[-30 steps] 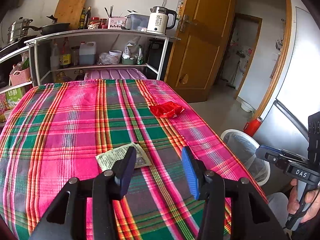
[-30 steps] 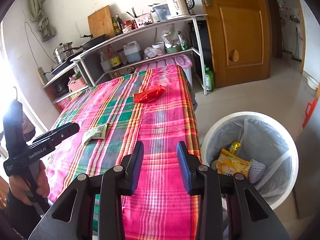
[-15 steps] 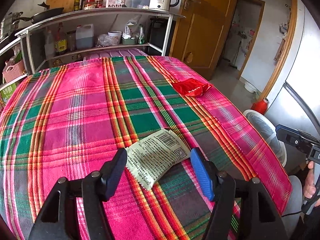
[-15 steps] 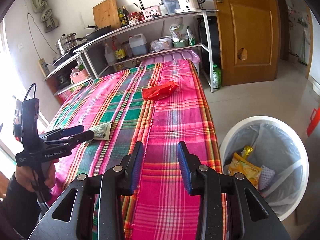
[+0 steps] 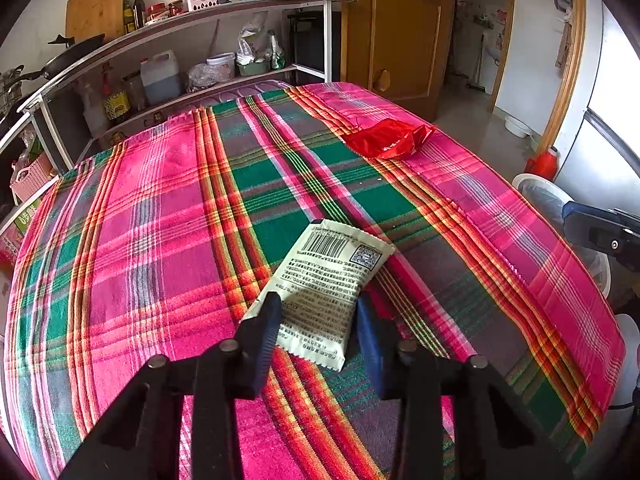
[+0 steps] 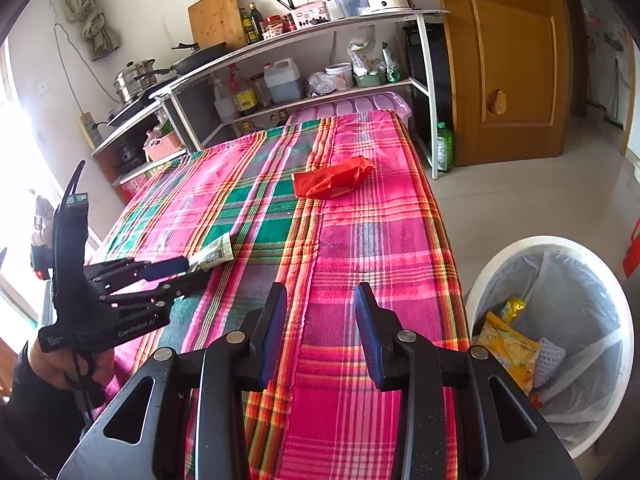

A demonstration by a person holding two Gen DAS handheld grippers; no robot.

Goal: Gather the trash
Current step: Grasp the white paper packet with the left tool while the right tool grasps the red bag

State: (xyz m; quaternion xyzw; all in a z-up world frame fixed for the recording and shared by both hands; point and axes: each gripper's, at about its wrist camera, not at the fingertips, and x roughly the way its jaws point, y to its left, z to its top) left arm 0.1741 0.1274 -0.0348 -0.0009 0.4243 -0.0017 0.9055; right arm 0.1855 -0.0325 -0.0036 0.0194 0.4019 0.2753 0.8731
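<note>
Pink, green and orange plaid cloth [image 5: 160,240] covers the table in the left wrist view; the left gripper [image 5: 316,330] sits with its jaws spread wide on either side of a flat pale printed sachet with a barcode [image 5: 324,280]; a crumpled red foil wrapper [image 5: 386,142] lies well beyond, near the far edge. From the right wrist view, the right gripper [image 6: 320,326] hangs with jaws apart and empty above the cloth's near end; a white round bin lined with clear plastic [image 6: 500,256] stands on the floor just right of the table, holding a yellow packet [image 6: 508,346].
</note>
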